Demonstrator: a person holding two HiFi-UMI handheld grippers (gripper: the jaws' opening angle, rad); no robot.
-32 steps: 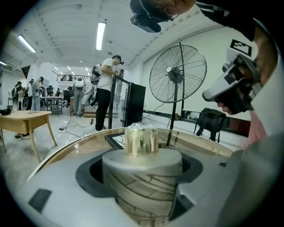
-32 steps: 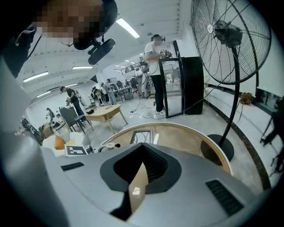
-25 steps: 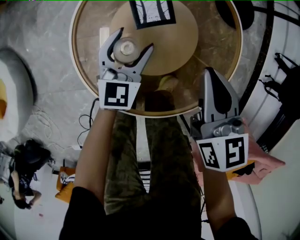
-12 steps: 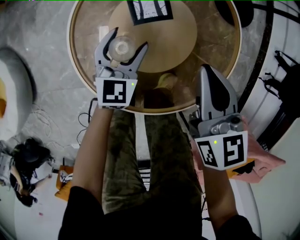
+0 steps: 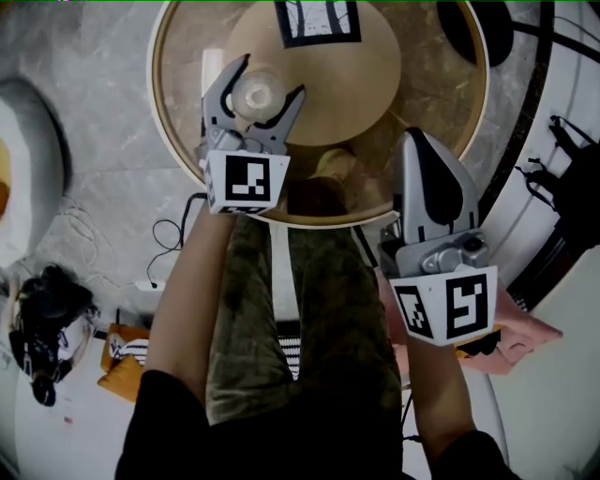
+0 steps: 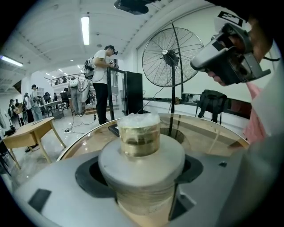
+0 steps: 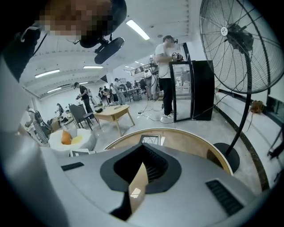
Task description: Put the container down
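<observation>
The container [image 5: 255, 94] is a round jar with a pale lid and a wrapped top; it also shows in the left gripper view [image 6: 140, 142]. My left gripper [image 5: 272, 77] is shut on the container, one jaw on each side, above the left part of the round glass table [image 5: 441, 141]. I cannot tell whether the jar's base touches the glass. My right gripper [image 5: 420, 142] is shut and holds nothing; it hangs over the table's near right edge. In the right gripper view its jaws [image 7: 137, 177] stand together with only a thin slit between them.
A wooden disc [image 5: 347, 75] lies under the glass, with a black-and-white marker sheet [image 5: 319, 21] at the far side. A standing fan [image 7: 239, 40] has its dark base [image 5: 473, 28] beyond the table. A pink cloth [image 5: 525, 323] lies at the right. People stand in the room behind.
Hardly anything differs: the view has shifted slightly, and the left gripper still holds the container over the same part of the table. The right gripper has stayed put.
</observation>
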